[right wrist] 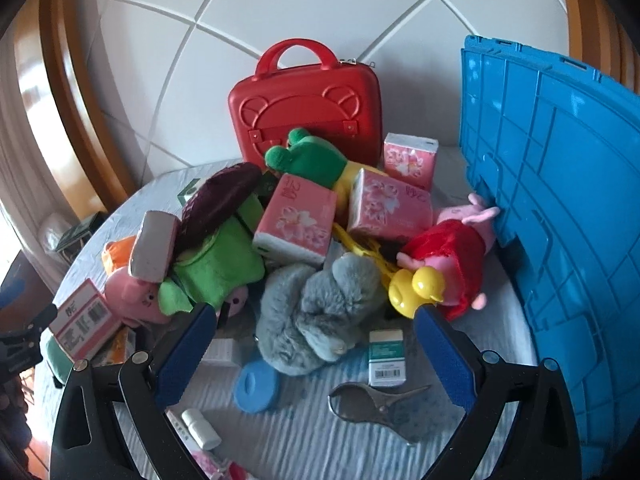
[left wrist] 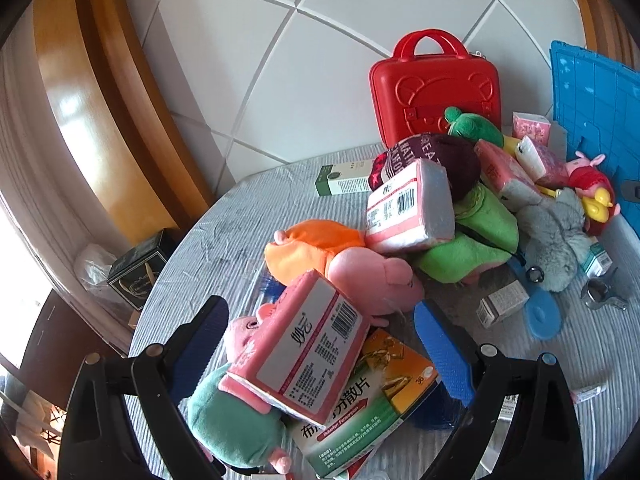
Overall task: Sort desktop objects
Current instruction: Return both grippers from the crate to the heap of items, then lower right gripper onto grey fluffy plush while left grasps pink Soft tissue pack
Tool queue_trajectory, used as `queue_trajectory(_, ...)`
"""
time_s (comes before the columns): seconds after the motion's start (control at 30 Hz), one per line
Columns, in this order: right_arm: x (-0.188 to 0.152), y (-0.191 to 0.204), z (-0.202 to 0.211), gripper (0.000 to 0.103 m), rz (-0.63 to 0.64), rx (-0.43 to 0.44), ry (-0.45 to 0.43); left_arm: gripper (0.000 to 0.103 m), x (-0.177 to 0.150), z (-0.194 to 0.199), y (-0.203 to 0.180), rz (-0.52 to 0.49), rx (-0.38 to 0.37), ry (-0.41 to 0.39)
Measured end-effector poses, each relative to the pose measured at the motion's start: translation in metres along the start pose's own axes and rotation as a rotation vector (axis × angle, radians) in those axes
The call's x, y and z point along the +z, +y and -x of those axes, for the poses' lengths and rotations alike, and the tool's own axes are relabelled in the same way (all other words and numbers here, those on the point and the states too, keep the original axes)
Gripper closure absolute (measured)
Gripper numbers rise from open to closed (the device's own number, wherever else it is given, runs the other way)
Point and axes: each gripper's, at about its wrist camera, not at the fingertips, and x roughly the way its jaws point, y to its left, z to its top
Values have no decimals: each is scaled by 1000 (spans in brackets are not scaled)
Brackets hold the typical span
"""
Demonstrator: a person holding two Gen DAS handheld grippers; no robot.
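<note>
nothing looks sorted yet: tissue packs, plush toys and medicine boxes lie heaped in front of the red case, just beside the blue crate. left gripper and right gripper both hover with jaws apart, holding nothing, so i judge all the sorting is left.

Black arms with silver screws carry blue ribbed fingers.

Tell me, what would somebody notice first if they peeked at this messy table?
Probably the bright red case with a bear face, standing upright at the back against the white tiled wall. Next, the big blue crate propped along the right side, with a pig plush in a red dress leaning on it. In the middle sits a jumbled heap of plush toys and pink tissue packs.
</note>
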Motion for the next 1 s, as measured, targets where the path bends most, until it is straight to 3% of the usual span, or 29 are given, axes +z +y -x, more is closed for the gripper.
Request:
queue_trajectory(0.2, -17, 3, -11, 5, 25, 15, 62, 8, -21, -4, -18, -29, -52, 37)
queue_trajectory(0.57, -20, -14, -22, 5, 3, -35, 87, 8, -30, 0, -52, -98, -125, 32)
queue_trajectory(0.7, -12, -8, -59, 5, -9, -29, 136, 8, -27, 4, -48, -106, -106, 22)
queue_trajectory(0.83, -6, -11, -106, 5, -118, 49, 227, 8, -32, 6, -36, -102, -54, 27)
queue_trajectory(1.0, -5, -10, -146, 5, -199, 83, 284, 8, -46, -4, -11, -106, 12, 59)
